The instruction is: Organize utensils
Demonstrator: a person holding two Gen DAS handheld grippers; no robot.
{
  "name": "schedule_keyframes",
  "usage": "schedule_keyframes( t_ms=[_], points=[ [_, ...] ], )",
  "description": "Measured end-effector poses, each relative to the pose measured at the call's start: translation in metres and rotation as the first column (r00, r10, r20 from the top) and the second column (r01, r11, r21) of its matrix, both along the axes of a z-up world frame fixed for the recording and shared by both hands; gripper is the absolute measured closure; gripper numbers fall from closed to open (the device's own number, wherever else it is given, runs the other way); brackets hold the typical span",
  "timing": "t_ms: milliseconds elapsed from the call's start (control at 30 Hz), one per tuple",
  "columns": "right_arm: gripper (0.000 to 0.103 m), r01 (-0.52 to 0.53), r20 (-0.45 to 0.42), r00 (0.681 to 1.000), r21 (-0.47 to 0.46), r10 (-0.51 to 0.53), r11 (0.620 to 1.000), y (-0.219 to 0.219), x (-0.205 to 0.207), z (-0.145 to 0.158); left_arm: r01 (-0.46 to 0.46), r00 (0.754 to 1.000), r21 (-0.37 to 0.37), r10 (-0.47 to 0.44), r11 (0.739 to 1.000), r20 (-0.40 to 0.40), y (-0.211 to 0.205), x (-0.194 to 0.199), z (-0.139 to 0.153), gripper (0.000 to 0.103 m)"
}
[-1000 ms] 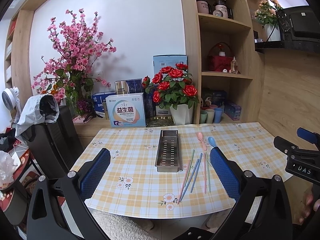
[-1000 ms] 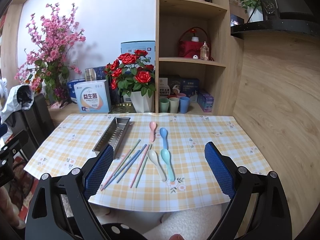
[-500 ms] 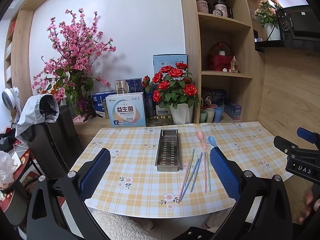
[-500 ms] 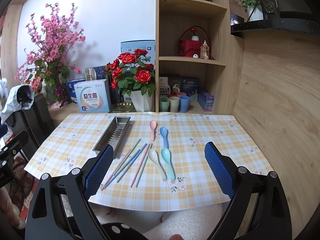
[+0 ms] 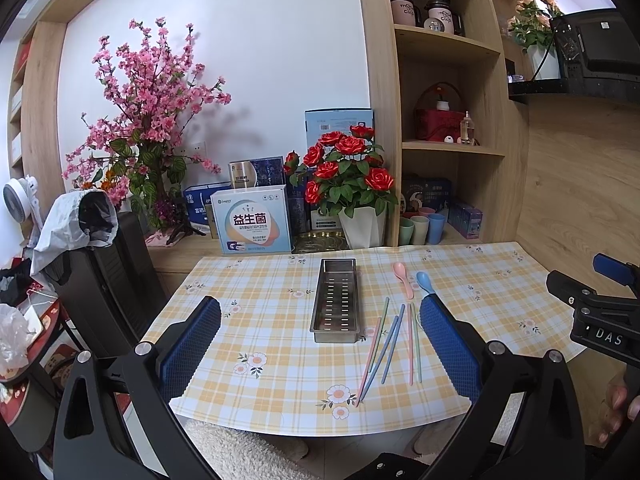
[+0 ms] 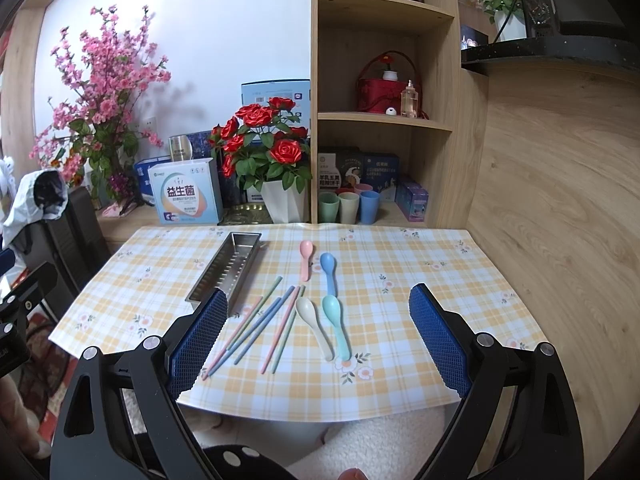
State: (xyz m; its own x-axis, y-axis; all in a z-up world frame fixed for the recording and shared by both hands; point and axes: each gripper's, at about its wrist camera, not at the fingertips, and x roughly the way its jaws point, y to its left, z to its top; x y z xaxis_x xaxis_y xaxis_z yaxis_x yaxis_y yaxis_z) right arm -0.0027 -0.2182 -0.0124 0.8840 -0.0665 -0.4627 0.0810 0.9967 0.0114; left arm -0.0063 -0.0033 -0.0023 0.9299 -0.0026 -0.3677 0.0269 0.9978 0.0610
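Checked cloth covers the table (image 6: 420,288) in front of shelves and flower pots. On it lie the steel tray (image 5: 336,302), empty, a fan of chopsticks (image 6: 256,324) just beside it, and four spoons (image 6: 332,320) to their right. Judge the chopsticks light, thin and stiff, likely to roll or slide on the smooth cloth; take each near mid-length, across its axis. Judge the spoons light and rigid; grip the handle, not the rounded bowl. Your left gripper (image 5: 320,354) hovers at the near edge, facing the tray, jaws wide apart and holding nothing. Your right gripper (image 6: 316,340) hovers over the near edge, framing chopsticks and spoons, jaws likewise wide apart and holding nothing.
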Motion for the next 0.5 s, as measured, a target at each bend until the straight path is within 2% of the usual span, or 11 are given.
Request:
schedule_keyframes(
  t_ms=[500],
  points=[
    [0.014, 0.0, -0.001, 1.0, 0.001, 0.0, 1.0, -0.0011, 0.0008, 0.0001, 0.005, 1.0, 0.005, -0.005, 1.0, -0.005, -0.0034, 0.0003, -0.0021, 0.005]
  ],
)
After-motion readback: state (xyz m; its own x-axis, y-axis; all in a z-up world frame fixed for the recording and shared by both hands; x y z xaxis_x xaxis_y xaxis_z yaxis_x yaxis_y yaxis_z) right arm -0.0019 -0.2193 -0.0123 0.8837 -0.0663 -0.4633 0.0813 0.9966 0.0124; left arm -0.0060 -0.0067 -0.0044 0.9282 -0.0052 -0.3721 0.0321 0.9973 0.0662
